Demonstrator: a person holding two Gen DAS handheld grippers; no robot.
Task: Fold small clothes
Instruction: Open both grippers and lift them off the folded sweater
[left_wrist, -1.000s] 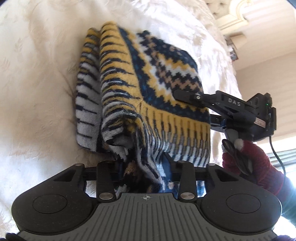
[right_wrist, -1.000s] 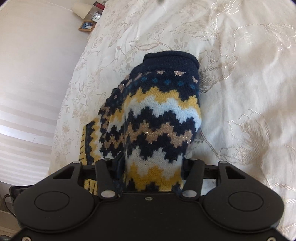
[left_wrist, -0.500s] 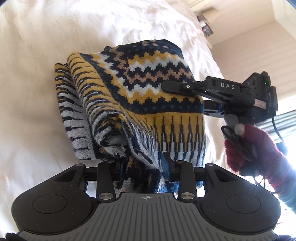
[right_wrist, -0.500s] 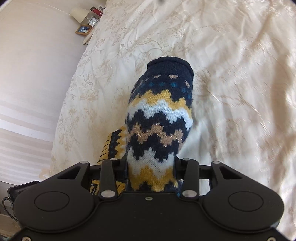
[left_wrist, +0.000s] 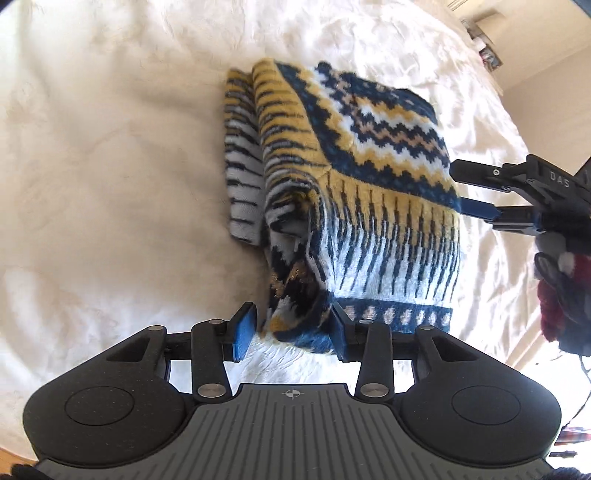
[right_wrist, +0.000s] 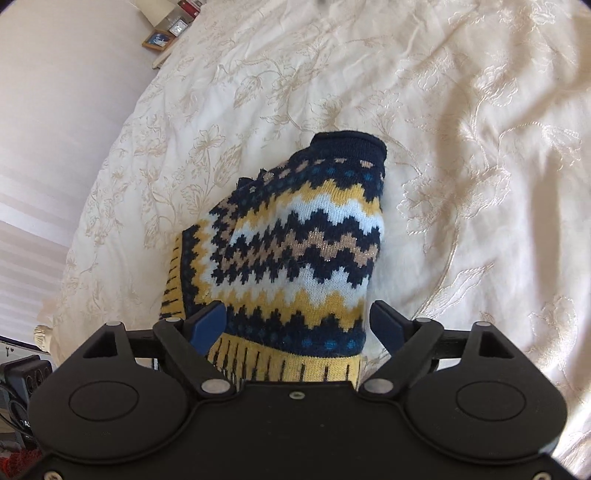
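Note:
A small knit sweater with navy, yellow, white and tan zigzags lies folded on the cream bedspread. My left gripper is open, its blue pads on either side of the sweater's near hem without pinching it. At the right of the left wrist view my right gripper is open at the sweater's side edge. In the right wrist view the sweater rises in front of the right gripper, whose fingers stand wide apart around the yellow ribbed edge.
The embroidered bedspread stretches in every direction around the sweater. A hand in a dark red glove holds the right gripper. Small picture frames stand by the wall beyond the bed's far edge.
Both grippers have opened and let go of the sweater. The lifted fold now rests down on the bedspread, and both grippers have drawn back slightly.

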